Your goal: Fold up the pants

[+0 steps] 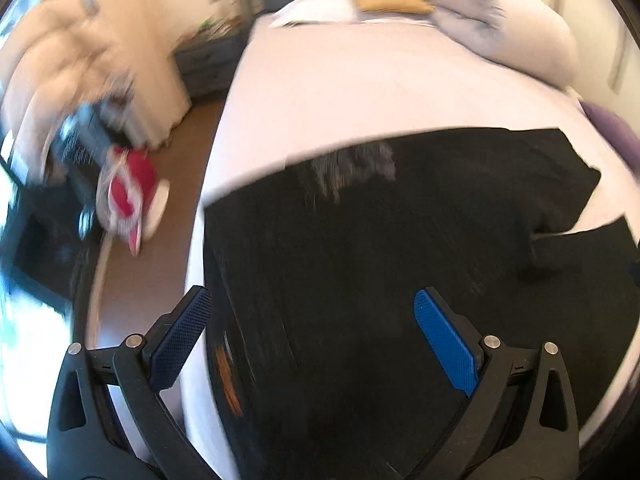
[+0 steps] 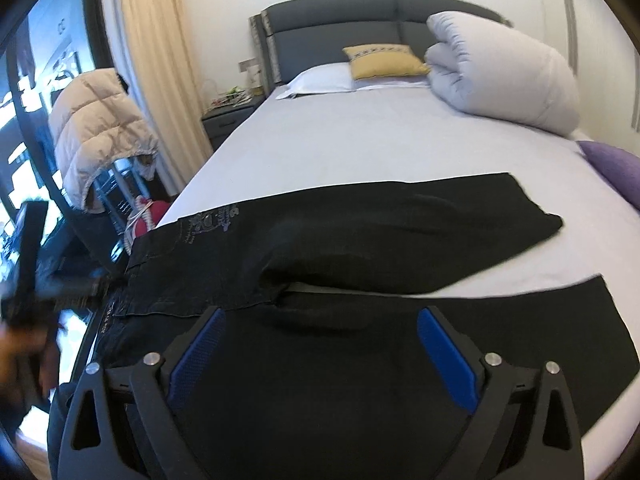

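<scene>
Black pants (image 2: pixel 360 232) lie spread across the foot of the bed (image 2: pixel 360 140), waistband at the left edge, two legs stretching right and apart. In the left wrist view the pants (image 1: pixel 380 240) fill the lower frame, blurred by motion. My left gripper (image 1: pixel 312 320) is open and empty above the waist end by the bed's left edge. My right gripper (image 2: pixel 318 336) is open and empty above the near leg, close to the crotch.
A folded white duvet (image 2: pixel 504 76), a yellow cushion (image 2: pixel 384 62) and a white pillow (image 2: pixel 320 78) lie at the headboard. A purple cushion (image 2: pixel 616 168) sits at the right edge. A puffy jacket on a chair (image 2: pixel 100 132), red shoes (image 1: pixel 132 196) and a nightstand (image 2: pixel 228 120) stand left.
</scene>
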`<state>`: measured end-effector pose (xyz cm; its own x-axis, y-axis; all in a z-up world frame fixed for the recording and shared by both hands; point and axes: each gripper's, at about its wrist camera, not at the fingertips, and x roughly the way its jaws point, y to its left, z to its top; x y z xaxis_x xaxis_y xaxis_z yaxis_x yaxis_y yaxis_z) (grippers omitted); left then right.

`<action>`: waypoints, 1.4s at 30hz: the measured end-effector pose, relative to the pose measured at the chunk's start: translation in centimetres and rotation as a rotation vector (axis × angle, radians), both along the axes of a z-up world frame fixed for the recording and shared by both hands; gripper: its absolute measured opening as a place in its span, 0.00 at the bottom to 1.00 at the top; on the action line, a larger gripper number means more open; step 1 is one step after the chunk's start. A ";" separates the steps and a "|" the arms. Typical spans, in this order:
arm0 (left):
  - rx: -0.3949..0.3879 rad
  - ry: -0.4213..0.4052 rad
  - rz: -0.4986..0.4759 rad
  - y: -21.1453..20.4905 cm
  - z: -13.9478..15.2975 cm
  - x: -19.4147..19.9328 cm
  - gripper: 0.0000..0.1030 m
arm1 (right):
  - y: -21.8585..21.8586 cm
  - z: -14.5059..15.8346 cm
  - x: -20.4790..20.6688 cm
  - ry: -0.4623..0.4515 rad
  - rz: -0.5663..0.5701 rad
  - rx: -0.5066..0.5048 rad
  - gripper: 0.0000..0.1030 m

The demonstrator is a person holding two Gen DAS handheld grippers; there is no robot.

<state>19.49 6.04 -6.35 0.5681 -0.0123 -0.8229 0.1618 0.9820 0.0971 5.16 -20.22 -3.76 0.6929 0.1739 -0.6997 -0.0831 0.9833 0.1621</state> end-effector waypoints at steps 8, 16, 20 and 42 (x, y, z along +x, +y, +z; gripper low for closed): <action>0.085 0.172 -0.278 1.7 -3.2 15.1 1.00 | -0.6 -0.1 4.2 0.011 0.140 0.007 0.92; 0.030 0.321 -0.353 3.2 -7.7 22.7 0.96 | -0.2 -2.4 7.6 0.083 0.238 -0.004 0.83; 0.012 0.412 -0.390 3.2 -9.8 24.2 0.80 | 0.5 -3.0 9.8 0.115 0.299 -0.034 0.75; 0.040 0.053 -0.404 3.4 -5.2 17.1 0.06 | 9.5 -1.4 26.3 0.187 0.745 -0.324 0.57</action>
<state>36.63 9.39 -11.53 0.4814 -0.1928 -0.8550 0.5392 0.8342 0.1154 31.46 -10.72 -5.17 0.3432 0.3116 -0.8861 -0.7304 0.6816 -0.0432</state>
